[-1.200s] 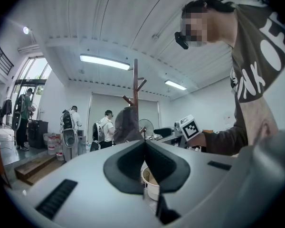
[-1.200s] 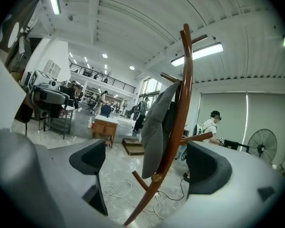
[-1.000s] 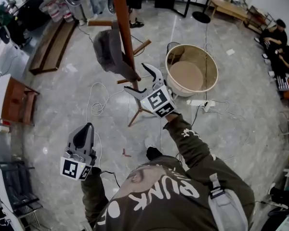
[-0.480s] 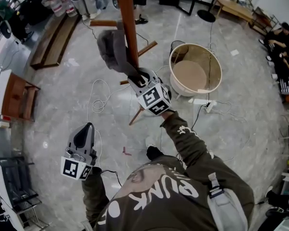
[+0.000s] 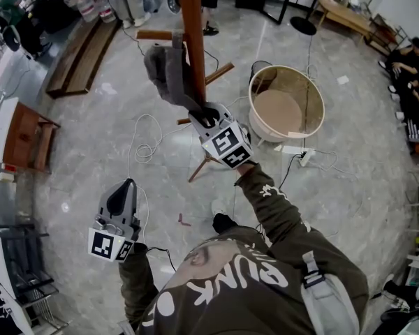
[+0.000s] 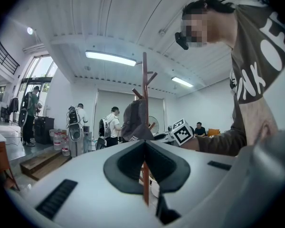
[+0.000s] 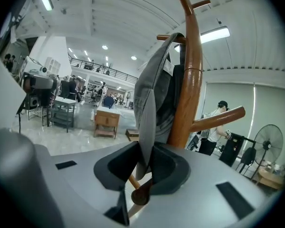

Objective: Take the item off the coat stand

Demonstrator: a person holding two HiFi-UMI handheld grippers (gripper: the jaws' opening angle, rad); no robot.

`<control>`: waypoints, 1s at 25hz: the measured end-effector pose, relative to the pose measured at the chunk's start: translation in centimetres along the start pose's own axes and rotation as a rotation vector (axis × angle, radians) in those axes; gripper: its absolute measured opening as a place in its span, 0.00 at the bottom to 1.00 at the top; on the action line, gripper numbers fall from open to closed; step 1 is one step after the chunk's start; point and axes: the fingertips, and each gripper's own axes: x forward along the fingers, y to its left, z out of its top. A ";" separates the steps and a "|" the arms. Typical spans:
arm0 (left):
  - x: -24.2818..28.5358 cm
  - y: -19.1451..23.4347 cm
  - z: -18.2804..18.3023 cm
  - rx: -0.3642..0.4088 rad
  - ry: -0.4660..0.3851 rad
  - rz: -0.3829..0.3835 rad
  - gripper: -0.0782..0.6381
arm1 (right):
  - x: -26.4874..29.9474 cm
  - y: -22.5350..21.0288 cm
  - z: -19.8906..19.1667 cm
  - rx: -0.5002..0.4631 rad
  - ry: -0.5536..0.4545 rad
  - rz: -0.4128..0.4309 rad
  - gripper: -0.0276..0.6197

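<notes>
A wooden coat stand [image 5: 192,40] rises from the marble floor, with a grey cloth item [image 5: 164,72] hung on one of its pegs. My right gripper [image 5: 204,114] is at the item's lower edge. In the right gripper view its jaws have just been closing and now pinch the grey item [image 7: 149,99] beside the stand's pole [image 7: 190,80]. My left gripper [image 5: 122,190] is held low at the left, shut and empty, far from the stand. In the left gripper view the grey item [image 6: 135,122] and the stand [image 6: 145,80] show straight ahead.
A round beige tub [image 5: 286,103] stands right of the stand, with a power strip [image 5: 293,150] and cables [image 5: 143,149] on the floor. A wooden bench [image 5: 73,61] and a brown cabinet [image 5: 24,145] are at the left. People sit at the far right [image 5: 405,68].
My right gripper moved up and left to the stand, and its wide-open jaws closed on the grey item's lower edge. The left gripper has stayed where it was.
</notes>
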 end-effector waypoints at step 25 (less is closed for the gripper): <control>-4.4 -0.2 0.3 0.011 -0.023 0.017 0.11 | -2.1 5.4 8.8 -0.148 -0.181 0.043 0.08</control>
